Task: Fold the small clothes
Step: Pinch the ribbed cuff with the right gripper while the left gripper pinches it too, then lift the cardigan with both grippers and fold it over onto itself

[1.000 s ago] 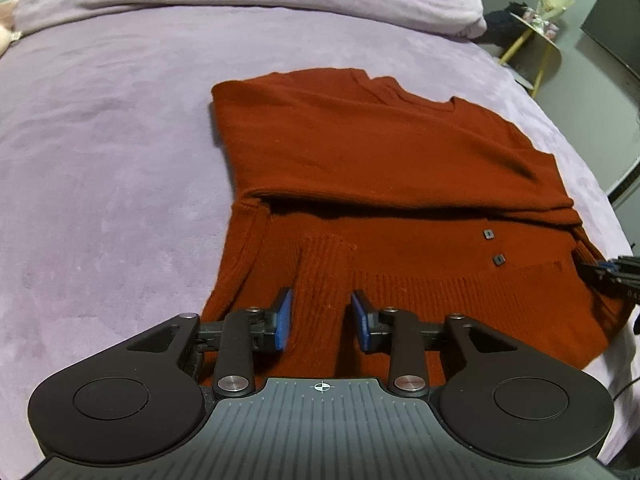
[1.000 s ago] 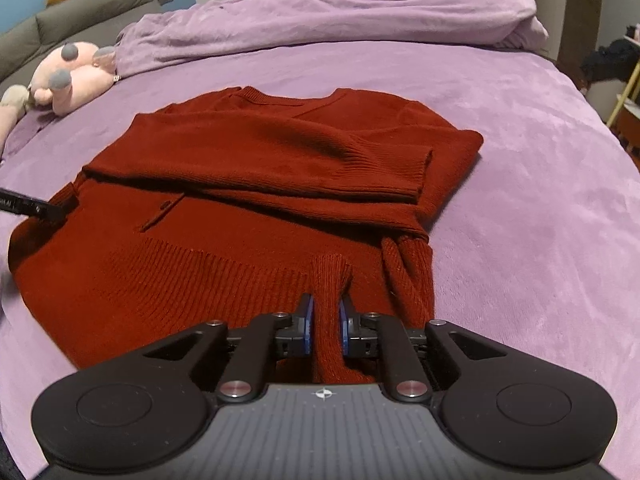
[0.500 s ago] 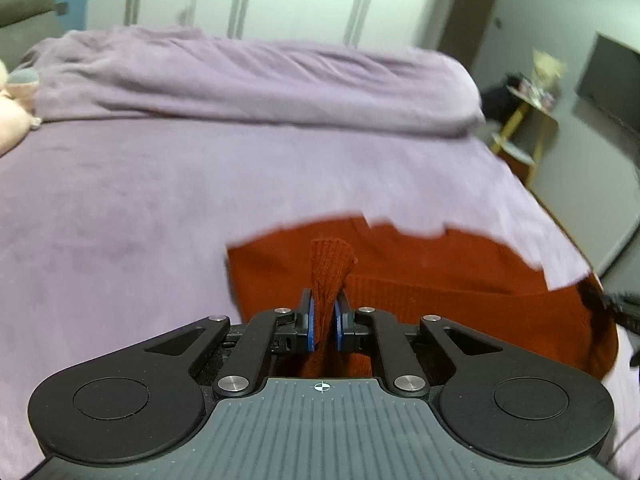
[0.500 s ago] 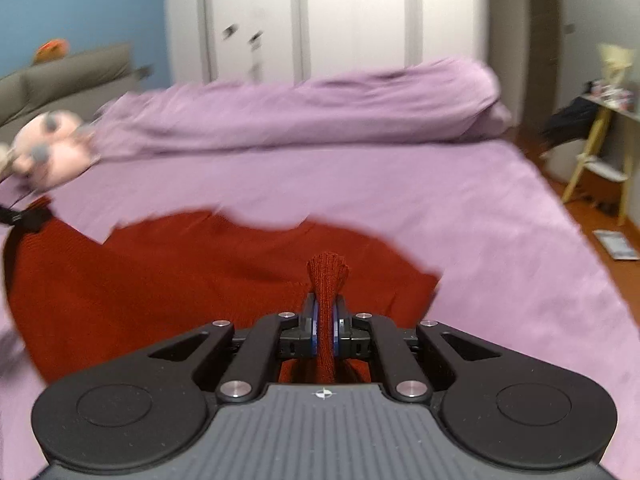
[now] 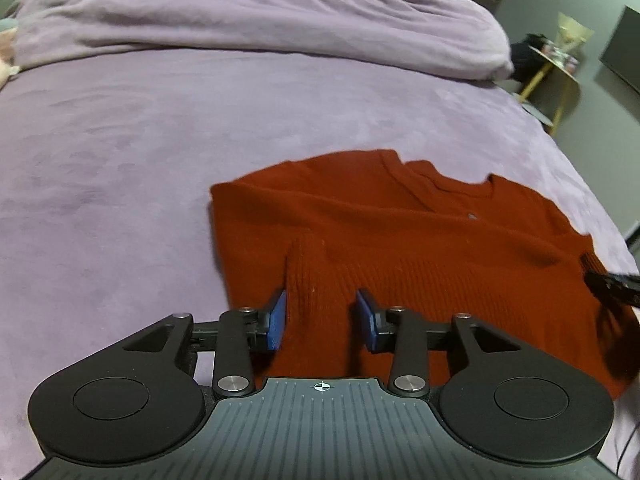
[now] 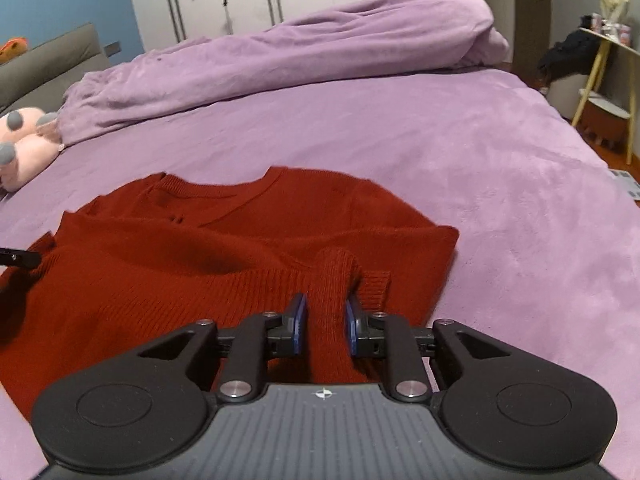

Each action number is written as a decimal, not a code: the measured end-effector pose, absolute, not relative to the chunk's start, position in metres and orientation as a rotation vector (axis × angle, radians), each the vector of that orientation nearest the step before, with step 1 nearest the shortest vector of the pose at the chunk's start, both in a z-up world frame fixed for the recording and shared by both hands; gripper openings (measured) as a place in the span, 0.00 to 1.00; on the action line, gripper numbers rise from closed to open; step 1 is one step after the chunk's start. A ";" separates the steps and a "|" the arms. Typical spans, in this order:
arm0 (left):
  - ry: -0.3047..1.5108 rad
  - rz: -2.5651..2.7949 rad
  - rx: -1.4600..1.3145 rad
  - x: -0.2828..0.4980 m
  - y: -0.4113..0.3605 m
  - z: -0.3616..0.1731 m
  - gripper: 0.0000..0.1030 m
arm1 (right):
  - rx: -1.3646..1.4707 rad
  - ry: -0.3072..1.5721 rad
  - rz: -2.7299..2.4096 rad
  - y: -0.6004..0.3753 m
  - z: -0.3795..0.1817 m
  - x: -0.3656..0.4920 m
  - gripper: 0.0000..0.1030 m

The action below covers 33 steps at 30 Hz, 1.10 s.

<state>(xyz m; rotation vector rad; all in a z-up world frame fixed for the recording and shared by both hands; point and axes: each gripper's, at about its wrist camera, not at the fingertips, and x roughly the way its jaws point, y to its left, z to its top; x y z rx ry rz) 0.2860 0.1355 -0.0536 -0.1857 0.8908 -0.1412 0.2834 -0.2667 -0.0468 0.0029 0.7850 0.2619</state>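
A rust-red knit sweater lies folded on the purple bed; it also shows in the right wrist view. Its ribbed hem lies doubled over the upper body, near the collar. My left gripper is open, and a ridge of the ribbed hem stands loose between its blue pads. My right gripper is open too, with a raised pinch of hem between its pads, not clamped. The tip of the right gripper shows at the sweater's right edge, and the tip of the left gripper at its left edge.
A bunched purple duvet lies across the far side of the bed. A pink plush toy sits at the far left. A yellow-legged side table stands beyond the bed's right edge. White wardrobe doors stand behind.
Both grippers carried the sweater's hem up and forward over its body, then opened and let it go. The hem now lies folded over the chest.
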 end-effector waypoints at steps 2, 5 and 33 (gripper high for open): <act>0.904 -0.118 -0.137 0.286 0.130 -0.057 0.19 | -0.038 0.786 0.266 -0.262 -0.048 0.282 0.13; 0.903 -0.110 -0.131 0.285 0.126 -0.052 0.11 | -0.083 0.766 0.266 -0.253 -0.044 0.279 0.08; 0.675 0.197 -0.176 0.356 0.096 -0.040 0.29 | 0.000 0.496 0.102 -0.198 -0.040 0.339 0.16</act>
